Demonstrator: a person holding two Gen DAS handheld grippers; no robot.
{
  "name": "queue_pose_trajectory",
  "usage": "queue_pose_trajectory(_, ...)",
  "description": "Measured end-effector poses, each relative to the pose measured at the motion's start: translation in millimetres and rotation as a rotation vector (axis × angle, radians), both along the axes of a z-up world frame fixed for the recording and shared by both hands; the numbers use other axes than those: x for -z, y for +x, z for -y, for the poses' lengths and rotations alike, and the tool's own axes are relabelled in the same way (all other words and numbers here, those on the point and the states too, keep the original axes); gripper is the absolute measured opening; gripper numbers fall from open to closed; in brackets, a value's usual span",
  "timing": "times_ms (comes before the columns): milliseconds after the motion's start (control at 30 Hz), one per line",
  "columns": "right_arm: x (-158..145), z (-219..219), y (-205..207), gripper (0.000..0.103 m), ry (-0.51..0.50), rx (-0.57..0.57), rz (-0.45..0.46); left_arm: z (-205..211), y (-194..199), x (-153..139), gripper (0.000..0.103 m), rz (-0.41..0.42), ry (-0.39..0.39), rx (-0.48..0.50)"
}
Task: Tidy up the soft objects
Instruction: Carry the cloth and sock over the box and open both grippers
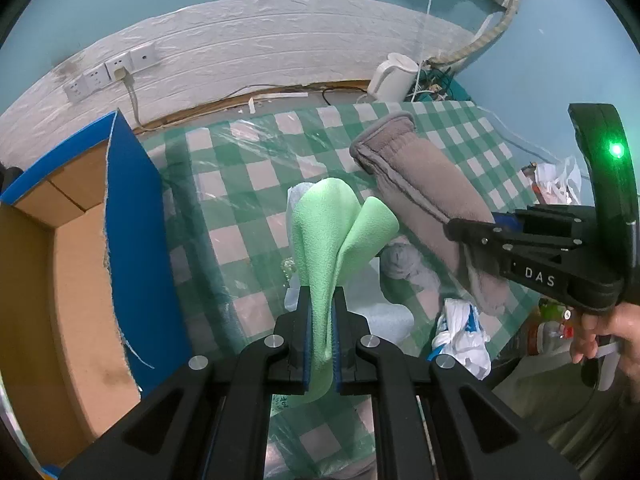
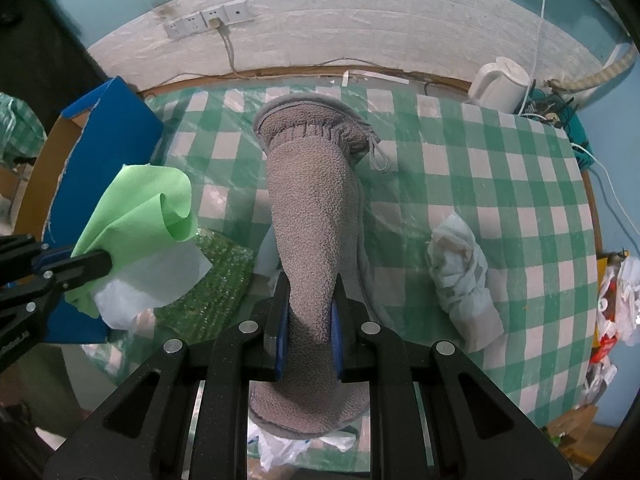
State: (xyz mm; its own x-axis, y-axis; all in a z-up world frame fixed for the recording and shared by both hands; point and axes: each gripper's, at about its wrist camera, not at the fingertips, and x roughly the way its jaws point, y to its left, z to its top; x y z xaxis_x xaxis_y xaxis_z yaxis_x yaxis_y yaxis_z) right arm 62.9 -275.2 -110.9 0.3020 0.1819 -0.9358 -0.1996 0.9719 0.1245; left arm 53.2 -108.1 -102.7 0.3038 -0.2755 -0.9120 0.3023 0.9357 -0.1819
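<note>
My left gripper [image 1: 321, 300] is shut on a light green cloth [image 1: 336, 224], held above the checked table; the cloth also shows in the right wrist view [image 2: 140, 204] at the left. My right gripper [image 2: 310, 292] is shut on a grey fleece mitt [image 2: 312, 200] that hangs out over the table; the mitt shows in the left wrist view [image 1: 424, 184] with the right gripper [image 1: 456, 230] at its lower end. A crumpled pale cloth [image 2: 460, 272] lies on the table to the right.
A blue-edged cardboard box [image 1: 80, 240] stands open at the left. A green textured pad [image 2: 208, 280] lies below the green cloth. A white kettle [image 2: 500, 80] and cables sit at the back right. A white bag [image 1: 464, 332] lies near the table's front edge.
</note>
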Motion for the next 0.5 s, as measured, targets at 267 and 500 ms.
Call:
queue_pose_trajectory(267,-8.7,-5.7,-0.7,0.015,0.007,-0.013,0.010,-4.4,-0.7,-6.3,0.008,0.016,0.008,-0.013)
queue_pose_trajectory(500,-26.9,-24.2,-1.4,0.015,0.023,-0.045,0.039,-19.7,-1.2,-24.1,0.008,0.044,0.013,-0.054)
